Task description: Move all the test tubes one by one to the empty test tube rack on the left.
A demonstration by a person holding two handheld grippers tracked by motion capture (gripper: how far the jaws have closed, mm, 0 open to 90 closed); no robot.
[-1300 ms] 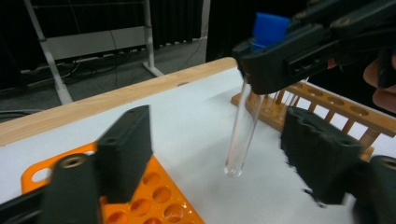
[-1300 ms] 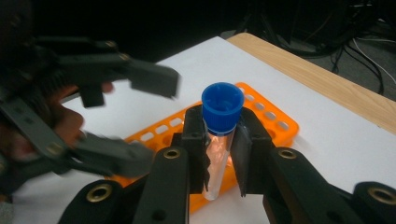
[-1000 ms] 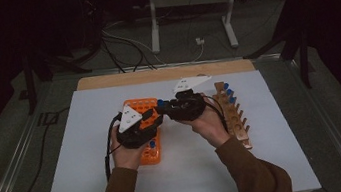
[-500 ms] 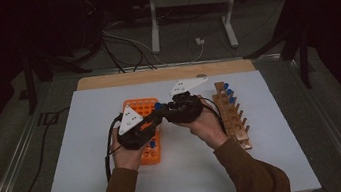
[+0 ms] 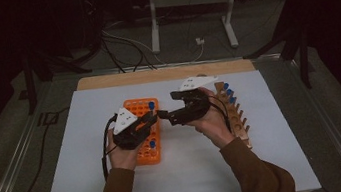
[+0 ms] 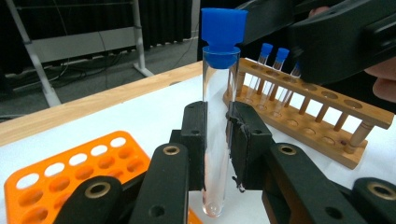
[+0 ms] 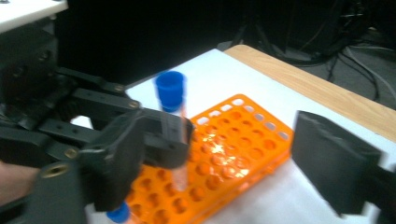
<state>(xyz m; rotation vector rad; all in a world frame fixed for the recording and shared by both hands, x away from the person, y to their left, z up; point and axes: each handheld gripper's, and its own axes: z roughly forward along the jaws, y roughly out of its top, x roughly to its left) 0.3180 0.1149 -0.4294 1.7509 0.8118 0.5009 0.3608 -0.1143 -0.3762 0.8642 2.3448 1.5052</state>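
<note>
Blue-capped tube [image 6: 217, 116] is clamped upright by left gripper [image 6: 217, 140] above orange rack [image 5: 146, 129] | right gripper [image 5: 163, 114] jaws have just been opened, nothing held | handover judged done; slotting left; more tubes in wooden rack [image 5: 234, 117].

White surface [image 5: 85, 188], pale wooden strip [image 5: 165, 73] along far edge. Metal stand [image 5: 185, 3] with two splayed legs on grey floor behind surface. Cables [image 5: 120, 42] loop over floor left of stand; small white plug [image 5: 199, 42], perhaps adapter, too small to tell, between its legs. Dark frame legs [image 5: 36, 69] at far left and [image 5: 300, 45] at far right of floor. Metal rail [image 5: 10, 174] runs beside surface's left edge. Black backdrop beyond.
</note>
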